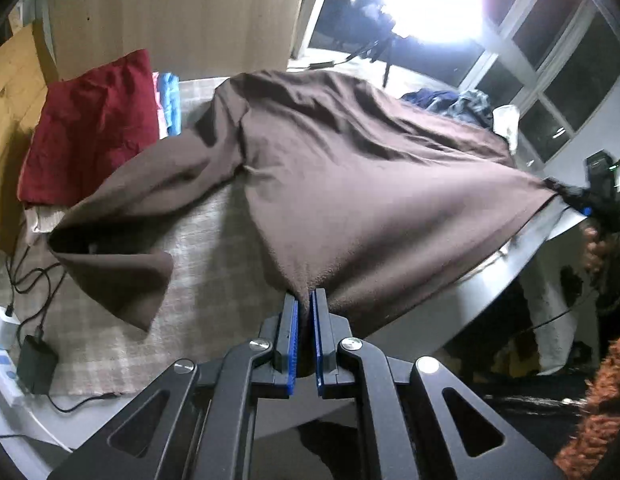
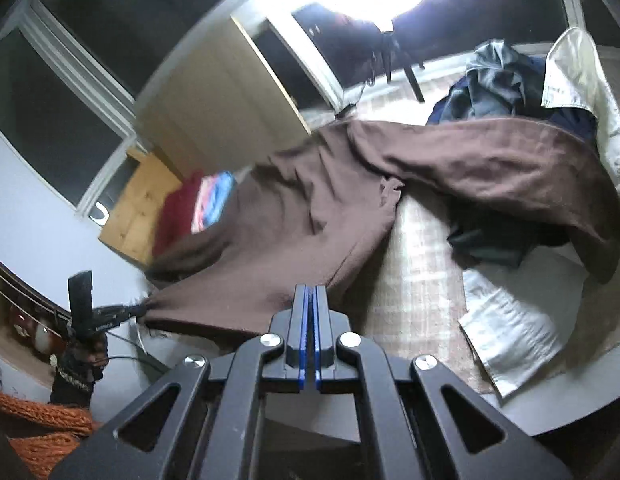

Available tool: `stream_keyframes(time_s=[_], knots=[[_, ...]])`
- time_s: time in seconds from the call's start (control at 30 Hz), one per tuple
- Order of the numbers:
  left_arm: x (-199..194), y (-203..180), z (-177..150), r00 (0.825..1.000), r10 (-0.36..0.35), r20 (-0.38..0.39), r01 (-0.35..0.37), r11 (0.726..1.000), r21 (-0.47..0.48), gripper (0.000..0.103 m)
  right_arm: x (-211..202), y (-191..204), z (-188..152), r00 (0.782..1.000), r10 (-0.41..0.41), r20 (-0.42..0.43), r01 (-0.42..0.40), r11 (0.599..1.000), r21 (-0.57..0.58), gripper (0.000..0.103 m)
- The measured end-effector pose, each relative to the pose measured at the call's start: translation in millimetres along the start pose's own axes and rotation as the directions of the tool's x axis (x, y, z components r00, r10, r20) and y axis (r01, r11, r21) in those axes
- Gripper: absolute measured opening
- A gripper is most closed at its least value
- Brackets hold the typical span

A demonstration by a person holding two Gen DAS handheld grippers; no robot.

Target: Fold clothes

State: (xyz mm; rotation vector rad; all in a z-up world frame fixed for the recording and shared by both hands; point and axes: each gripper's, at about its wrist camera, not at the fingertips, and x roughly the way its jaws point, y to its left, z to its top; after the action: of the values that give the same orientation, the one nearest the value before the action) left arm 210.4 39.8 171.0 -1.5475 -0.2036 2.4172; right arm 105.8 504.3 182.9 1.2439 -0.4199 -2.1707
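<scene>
One brown long-sleeved fleece garment (image 1: 349, 168) hangs stretched over the plaid beige bed cover (image 1: 206, 280), held up by its hem. Left tongs (image 1: 306, 300) are clamped tight on one hem corner; right tongs (image 2: 310, 296) are pinched on the other. One folded red cloth (image 1: 90, 120) lies nearby, and one heap of dark blue and white clothes (image 2: 521, 76) sits beyond.
</scene>
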Motion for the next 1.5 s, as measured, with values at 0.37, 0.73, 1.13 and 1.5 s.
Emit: stream_keyframes(time_s=[0.37, 0.73, 1.13, 1.5], knots=[[-21.0, -3.2, -28.1, 0.998, -0.005, -0.069, 0.004, 1.000, -0.007, 0.002, -39.0, 0.3, -41.5, 0.993, -0.119, -0.011, 0.120, 0.991, 0.059, 0.000], [52.3, 30.6, -55.1, 0.975, -0.006, -0.224, -0.010, 0.998, -0.070, 0.003, 77.6, -48.0, -75.1, 0.954, -0.165, -0.251, 0.198, 0.974, 0.112, 0.044], [67.0, 27.2, -65.6, 0.972, 0.015, -0.236, -0.039, 0.995, -0.096, 0.026, 141.3, -22.5, -105.5, 0.896, -0.174, -0.409, 0.176, 0.984, -0.032, 0.025], [84.8, 13.7, -63.6, 0.972, -0.008, -0.236, -0.018, 0.994, -0.106, 0.033, 67.0, -23.0, -62.6, 0.956, -0.100, -0.275, 0.108, 0.994, 0.011, 0.005]])
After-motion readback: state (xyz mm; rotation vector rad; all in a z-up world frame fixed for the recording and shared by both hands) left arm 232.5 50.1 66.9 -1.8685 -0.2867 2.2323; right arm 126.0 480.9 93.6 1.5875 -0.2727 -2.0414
